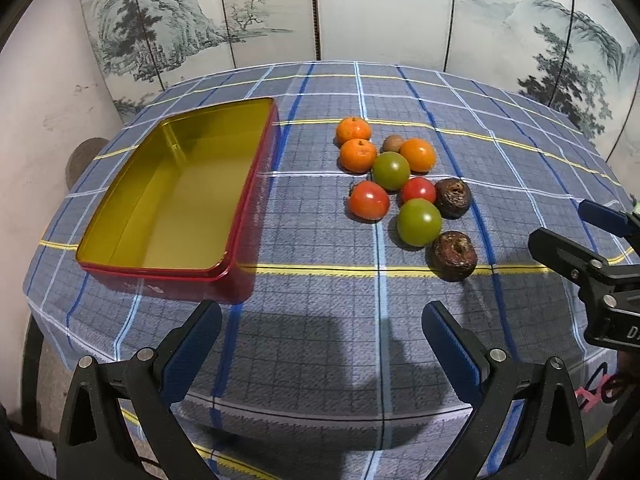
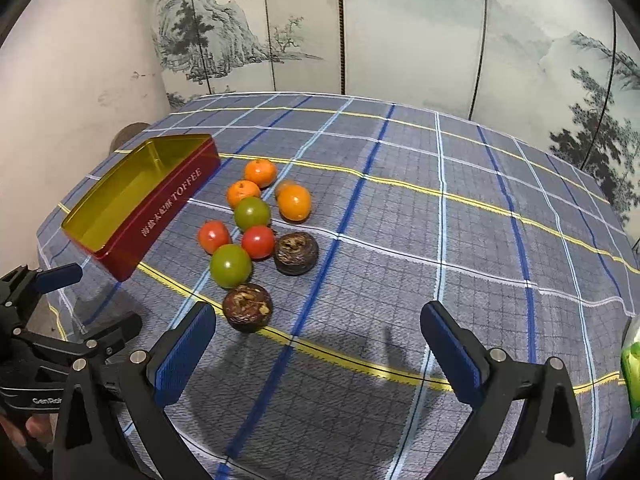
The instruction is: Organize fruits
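Fruits: your fruits sit in one bunch on the checked tablecloth (image 1: 320, 288), to the right of the tin and apart from it.
Oranges: three small oranges are at the far end of the bunch. Two of them (image 1: 353, 129) (image 1: 357, 155) touch each other, and the third (image 1: 418, 155) is a bit to their right.
Little brown fruit: a small brown one (image 1: 393, 143) peeks out between the oranges (it is too small to name).
Green ones: one green fruit (image 1: 391, 170) is in the middle of the bunch, and a second green fruit (image 1: 419, 222) is closer to you.
Red ones: two red tomatoes (image 1: 369, 200) (image 1: 418, 190) lie between the green ones.
Dark ones: two dark, wrinkly fruits are on the near right side. One (image 1: 453, 198) is just beside a red tomato, and the other (image 1: 456, 255) is the closest fruit to you.
Tin: the red tin (image 1: 236, 216) is gold inside, has no lid on, and has no fruit in it. Its side says TOFFEE (image 2: 188, 186).
Left gripper: your left gripper (image 1: 322, 332) is above the near part of the cloth. Its jaws are spread wide and hold nothing.
Right gripper: your right gripper (image 2: 318, 334) hangs just past the closest dark fruit without touching it. Its jaws are wide apart too, with nothing in them.
Behind the table: a folding screen (image 1: 360, 12) with painted hills and trees stands there.
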`<state>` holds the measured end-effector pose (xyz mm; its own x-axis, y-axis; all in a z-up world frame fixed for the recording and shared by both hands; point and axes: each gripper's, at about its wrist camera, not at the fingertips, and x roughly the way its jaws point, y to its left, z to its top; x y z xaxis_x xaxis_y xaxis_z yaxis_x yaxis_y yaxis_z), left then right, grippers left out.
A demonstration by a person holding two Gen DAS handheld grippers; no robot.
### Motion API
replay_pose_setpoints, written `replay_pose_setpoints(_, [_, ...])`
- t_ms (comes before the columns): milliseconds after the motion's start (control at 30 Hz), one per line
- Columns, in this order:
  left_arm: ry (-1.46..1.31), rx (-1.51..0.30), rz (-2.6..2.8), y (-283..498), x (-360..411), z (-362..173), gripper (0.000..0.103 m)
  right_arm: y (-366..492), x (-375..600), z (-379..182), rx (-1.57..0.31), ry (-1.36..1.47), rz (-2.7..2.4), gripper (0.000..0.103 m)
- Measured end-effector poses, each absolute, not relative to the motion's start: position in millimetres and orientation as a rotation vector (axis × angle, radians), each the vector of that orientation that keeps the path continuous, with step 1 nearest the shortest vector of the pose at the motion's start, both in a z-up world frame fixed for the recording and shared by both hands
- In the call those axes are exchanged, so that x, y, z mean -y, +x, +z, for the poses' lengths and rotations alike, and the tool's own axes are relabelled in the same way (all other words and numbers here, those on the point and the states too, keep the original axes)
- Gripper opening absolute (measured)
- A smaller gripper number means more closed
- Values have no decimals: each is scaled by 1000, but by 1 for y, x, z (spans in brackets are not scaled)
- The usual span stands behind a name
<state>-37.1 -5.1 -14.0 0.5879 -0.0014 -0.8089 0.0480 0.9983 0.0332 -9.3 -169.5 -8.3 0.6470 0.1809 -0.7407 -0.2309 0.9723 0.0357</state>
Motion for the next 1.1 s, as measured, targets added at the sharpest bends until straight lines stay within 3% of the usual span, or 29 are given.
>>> replay_pose_setpoints(600, [44, -952, -19, -28, 1, -18, 99, -1, 163, -31, -888, -69, 281, 100])
replay_pose_setpoints(900, [32, -935, -8, -24, -9, -13, 98, 6, 135, -43, -932, -108, 372, 67])
replay_pose_setpoints(1100, [31, -922, -4, -20, -14, -10, 98, 12, 118, -54, -960, -138, 408, 58])
